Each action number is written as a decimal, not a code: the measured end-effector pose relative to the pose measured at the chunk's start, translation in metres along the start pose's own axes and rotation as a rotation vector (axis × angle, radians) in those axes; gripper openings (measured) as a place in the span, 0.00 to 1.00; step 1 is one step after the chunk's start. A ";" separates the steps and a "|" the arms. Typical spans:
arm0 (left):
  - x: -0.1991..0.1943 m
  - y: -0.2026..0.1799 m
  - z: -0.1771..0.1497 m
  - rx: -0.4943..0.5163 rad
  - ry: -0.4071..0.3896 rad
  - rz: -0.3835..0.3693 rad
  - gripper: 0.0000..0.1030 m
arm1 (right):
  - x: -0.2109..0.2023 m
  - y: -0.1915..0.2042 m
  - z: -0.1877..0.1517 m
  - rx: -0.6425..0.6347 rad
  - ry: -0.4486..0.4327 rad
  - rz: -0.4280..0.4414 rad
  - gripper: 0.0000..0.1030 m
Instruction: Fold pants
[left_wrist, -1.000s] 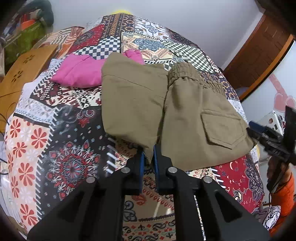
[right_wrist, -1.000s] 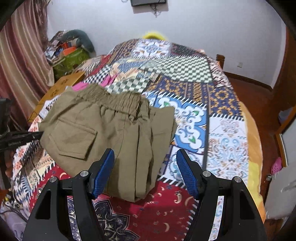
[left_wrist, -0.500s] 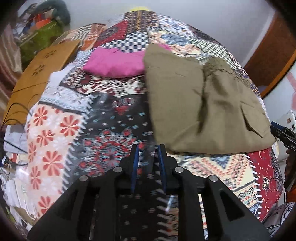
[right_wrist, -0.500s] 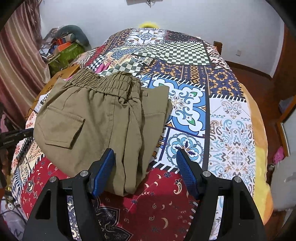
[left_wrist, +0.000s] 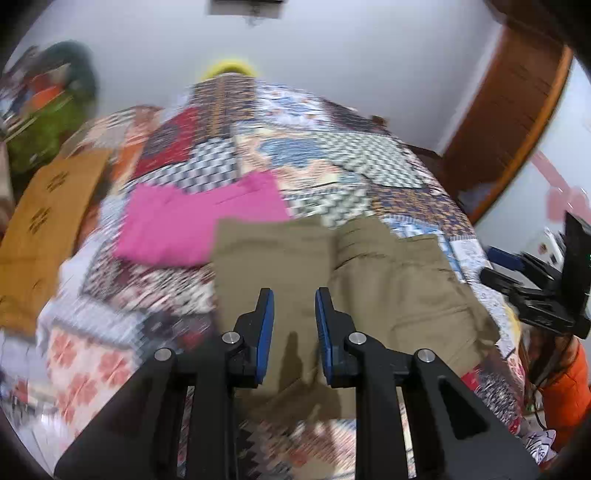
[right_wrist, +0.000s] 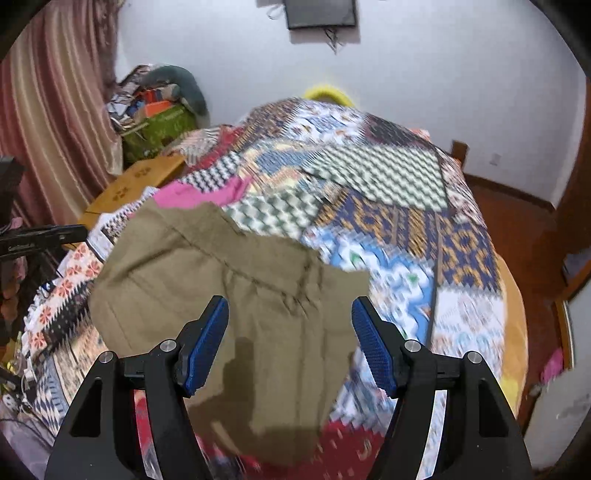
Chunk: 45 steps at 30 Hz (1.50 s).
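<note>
The khaki pants lie folded into a compact block near the front edge of the bed, waistband toward the far end, back pocket on top, a flat packet that looks close to finished. The left gripper hovers right over the cloth with its fingers a narrow gap apart and nothing between them. The right gripper hangs over the other side of the pants, fingers spread wide, empty too; probably both are lining up for a last tidy or lift. Just beyond the pants, touching their far corner, sits a pink garment.

Compared with a second ago, the left gripper has let go of the hem it pinched, swung out over the quilt and come back above the pants. Both views are blurred, so they're moving.
</note>
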<state>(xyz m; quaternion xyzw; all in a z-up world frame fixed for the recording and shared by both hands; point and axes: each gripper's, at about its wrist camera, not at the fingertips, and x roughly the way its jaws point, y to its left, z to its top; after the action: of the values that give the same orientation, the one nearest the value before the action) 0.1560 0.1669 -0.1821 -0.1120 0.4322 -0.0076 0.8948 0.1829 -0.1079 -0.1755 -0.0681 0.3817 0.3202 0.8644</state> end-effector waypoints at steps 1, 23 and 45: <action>0.007 -0.007 0.005 0.018 0.009 -0.013 0.21 | 0.006 0.002 0.004 -0.008 0.001 0.013 0.54; 0.114 -0.044 0.026 0.127 0.142 -0.029 0.32 | 0.078 -0.012 0.013 -0.037 0.167 0.040 0.30; -0.005 -0.011 -0.008 0.089 -0.047 0.086 0.55 | -0.013 -0.011 -0.001 0.019 0.061 -0.067 0.54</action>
<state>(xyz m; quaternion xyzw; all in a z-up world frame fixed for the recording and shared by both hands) 0.1477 0.1547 -0.1808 -0.0533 0.4148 0.0143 0.9082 0.1824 -0.1235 -0.1686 -0.0822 0.4086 0.2852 0.8631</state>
